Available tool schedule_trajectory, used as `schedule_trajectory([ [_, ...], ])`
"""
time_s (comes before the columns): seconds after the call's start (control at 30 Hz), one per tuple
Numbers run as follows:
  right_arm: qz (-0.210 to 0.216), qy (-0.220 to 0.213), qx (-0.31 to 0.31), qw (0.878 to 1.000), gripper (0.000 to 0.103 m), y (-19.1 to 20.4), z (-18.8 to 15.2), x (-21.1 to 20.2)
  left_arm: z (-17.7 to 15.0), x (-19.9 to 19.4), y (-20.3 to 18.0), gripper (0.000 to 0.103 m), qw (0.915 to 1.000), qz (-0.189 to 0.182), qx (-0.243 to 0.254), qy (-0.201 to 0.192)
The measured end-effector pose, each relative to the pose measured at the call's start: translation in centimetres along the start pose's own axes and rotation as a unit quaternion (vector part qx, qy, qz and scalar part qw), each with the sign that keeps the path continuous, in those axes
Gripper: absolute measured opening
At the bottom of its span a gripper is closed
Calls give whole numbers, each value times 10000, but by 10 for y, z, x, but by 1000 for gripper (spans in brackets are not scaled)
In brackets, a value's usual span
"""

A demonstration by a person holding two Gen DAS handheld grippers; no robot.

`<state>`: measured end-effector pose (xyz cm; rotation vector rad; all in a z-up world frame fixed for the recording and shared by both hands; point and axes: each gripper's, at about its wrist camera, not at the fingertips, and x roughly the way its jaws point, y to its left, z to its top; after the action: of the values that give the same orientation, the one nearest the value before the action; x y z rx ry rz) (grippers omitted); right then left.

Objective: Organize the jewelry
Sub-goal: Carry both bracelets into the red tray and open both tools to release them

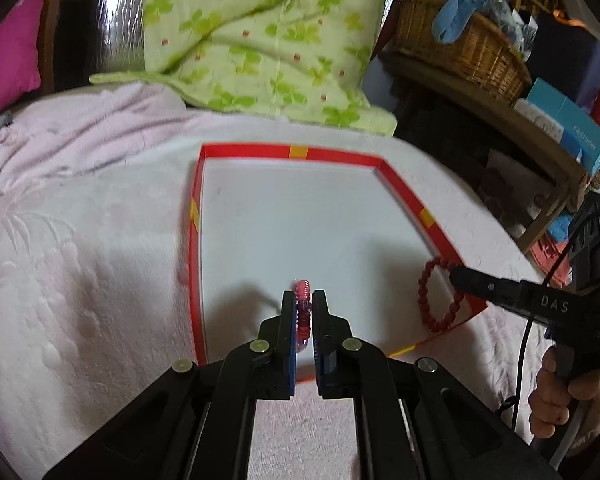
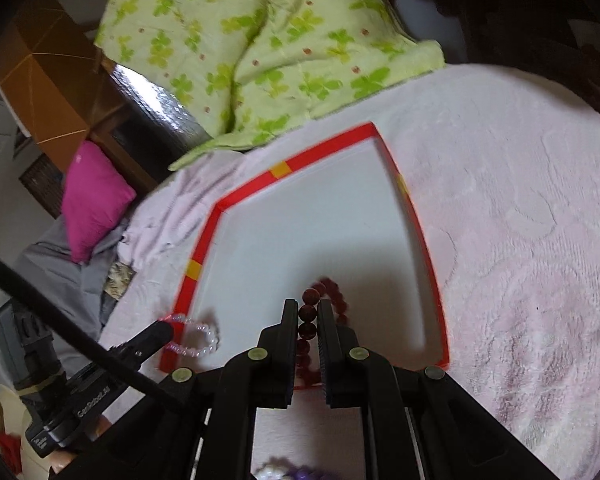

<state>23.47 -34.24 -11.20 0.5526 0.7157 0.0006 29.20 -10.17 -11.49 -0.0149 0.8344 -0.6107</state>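
A white tray with a red rim (image 1: 252, 151) lies on the pink blanket. My left gripper (image 1: 303, 296) is shut on a pink and purple bead bracelet (image 1: 302, 286), held above the tray's near part. My right gripper (image 2: 307, 306) is shut on a dark red bead bracelet (image 2: 332, 292), which hangs over the tray's near right corner. In the left wrist view the right gripper (image 1: 455, 274) comes in from the right, the red bracelet (image 1: 430, 296) dangling from its tip. In the right wrist view the left gripper (image 2: 165, 330) shows at lower left over the tray rim (image 2: 324, 148) with the pale pink bracelet (image 2: 198, 338).
A green clover quilt (image 1: 260, 36) lies behind the tray and a magenta pillow (image 2: 92, 196) sits to the left. A wicker basket (image 1: 460, 44) and a blue box (image 1: 568, 124) stand on a shelf at the right. Purple and white beads (image 2: 288, 472) lie near the bottom edge.
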Motion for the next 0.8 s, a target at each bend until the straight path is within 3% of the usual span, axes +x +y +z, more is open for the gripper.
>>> schedule_trajectory([
  [0.2, -289, 43, 103, 9995, 10, -16, -3, -1, -14, 14, -11, 8, 9986, -78, 110, 514],
  [0.57, -611, 316, 307, 9972, 15, -39, 2, -5, -21, 13, -24, 7, 9970, -263, 89, 726],
  [0.8, -351, 341, 344, 9982, 24, -41, 0, -28, -17, 2, -11, 11, 9979, 308, 81, 559],
])
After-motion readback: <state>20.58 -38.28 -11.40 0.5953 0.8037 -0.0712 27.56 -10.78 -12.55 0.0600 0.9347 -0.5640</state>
